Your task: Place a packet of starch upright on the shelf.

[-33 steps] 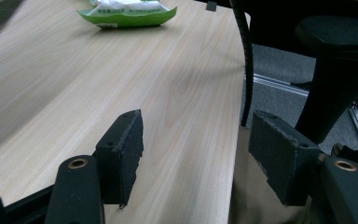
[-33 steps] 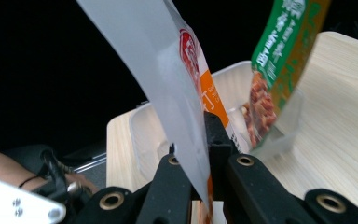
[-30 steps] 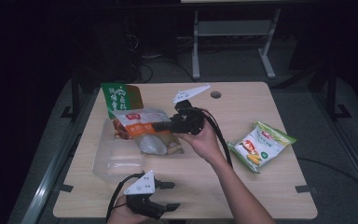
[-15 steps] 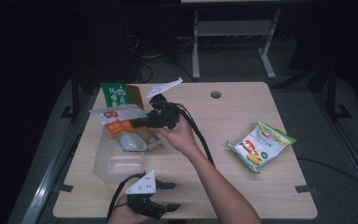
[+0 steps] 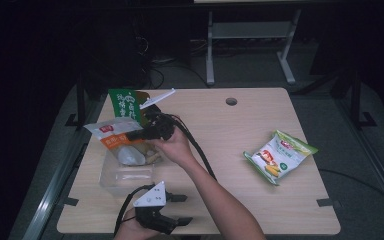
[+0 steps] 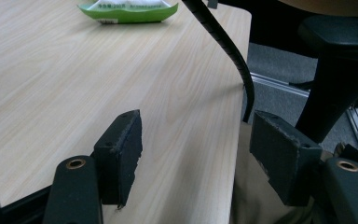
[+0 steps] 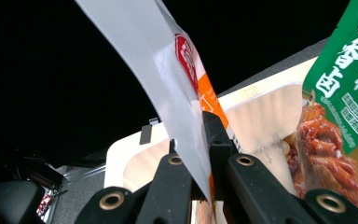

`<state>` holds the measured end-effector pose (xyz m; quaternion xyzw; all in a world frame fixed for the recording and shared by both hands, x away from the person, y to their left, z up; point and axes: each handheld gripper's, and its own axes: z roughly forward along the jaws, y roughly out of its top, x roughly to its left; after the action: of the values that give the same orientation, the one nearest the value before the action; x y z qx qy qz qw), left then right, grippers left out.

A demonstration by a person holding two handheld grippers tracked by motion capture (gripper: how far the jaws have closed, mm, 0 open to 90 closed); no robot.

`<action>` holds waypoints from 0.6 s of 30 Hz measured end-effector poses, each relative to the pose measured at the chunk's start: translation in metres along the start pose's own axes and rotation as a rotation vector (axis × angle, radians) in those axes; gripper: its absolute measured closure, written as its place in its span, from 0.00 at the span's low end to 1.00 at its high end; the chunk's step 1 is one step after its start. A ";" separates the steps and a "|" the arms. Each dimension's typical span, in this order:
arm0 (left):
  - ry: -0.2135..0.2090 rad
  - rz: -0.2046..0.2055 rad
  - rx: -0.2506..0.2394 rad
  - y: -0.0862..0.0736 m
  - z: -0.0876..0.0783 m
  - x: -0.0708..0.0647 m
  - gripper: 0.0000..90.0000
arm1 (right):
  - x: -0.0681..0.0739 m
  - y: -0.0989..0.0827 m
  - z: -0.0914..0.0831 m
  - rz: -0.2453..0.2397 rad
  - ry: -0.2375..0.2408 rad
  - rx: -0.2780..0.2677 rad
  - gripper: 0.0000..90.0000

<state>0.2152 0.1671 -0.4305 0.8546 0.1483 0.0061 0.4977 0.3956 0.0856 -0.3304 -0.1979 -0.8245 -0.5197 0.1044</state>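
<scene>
So the right gripper point(image 5: 139, 134) has its jaws clamped on the edge of an orange-and-white snack pouch point(image 5: 114, 135), holding it up over the clear tray point(image 5: 111, 176) at the left of the bench point(image 5: 220, 130). In the right gripper view the pouch point(image 7: 186, 88) is pinched flat between the two black jaws, with the tray point(image 7: 256, 116) right behind it and a green packet point(image 7: 349, 70) leaning at the tray's far side. That green packet point(image 5: 125, 104) stands tilted, touching the tray's back end as far as I can tell. The left gripper point(image 5: 177, 209) sits low at the near edge of the bench, jaws wide apart and holding nothing; its own view just looks across bare wood toward another green-and-white bag point(image 6: 128, 10) well off to the side. That's the same corn snack bag point(image 5: 280, 156) lying on the right half of the bench. My read: this is the placing step, pouch carried over the tray but not let go yet. Next move probably needs lowering it into the free room next to the green packet, then opening the jaws. Bit fiddly, since a floppy pouch can fold or catch the rim, and it could knock the green one over.
</scene>
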 end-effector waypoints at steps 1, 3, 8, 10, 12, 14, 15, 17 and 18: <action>0.000 -0.007 -0.001 0.000 -0.001 0.000 0.37 | 0.000 0.000 0.003 0.003 -0.002 -0.001 1.00; 0.001 -0.008 -0.007 0.000 -0.002 0.001 0.37 | -0.001 0.001 0.008 0.011 0.000 0.001 1.00; 0.001 0.012 -0.006 -0.002 -0.001 0.001 0.37 | -0.008 0.000 0.024 0.032 0.005 0.006 1.00; 0.002 0.017 -0.009 -0.002 -0.001 0.000 0.37 | -0.011 -0.002 0.030 0.044 0.014 0.006 1.00; 0.004 0.022 -0.011 -0.002 -0.002 0.000 0.37 | -0.015 -0.005 0.038 0.068 0.030 0.007 1.00; 0.006 0.015 -0.012 -0.002 -0.002 0.000 0.37 | -0.018 -0.008 0.045 0.084 0.036 0.007 1.00; 0.005 0.010 -0.010 -0.003 -0.002 0.000 0.37 | -0.019 -0.009 0.047 0.095 0.040 0.009 1.00; 0.004 0.011 -0.006 -0.004 -0.003 0.001 0.37 | -0.020 -0.011 0.052 0.090 0.032 0.017 1.00; 0.005 0.013 -0.008 -0.004 -0.003 0.001 0.37 | -0.020 -0.012 0.053 0.092 0.029 0.021 1.00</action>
<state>0.2148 0.1717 -0.4330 0.8534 0.1439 0.0118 0.5009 0.4100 0.1246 -0.3712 -0.2268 -0.8185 -0.5084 0.1422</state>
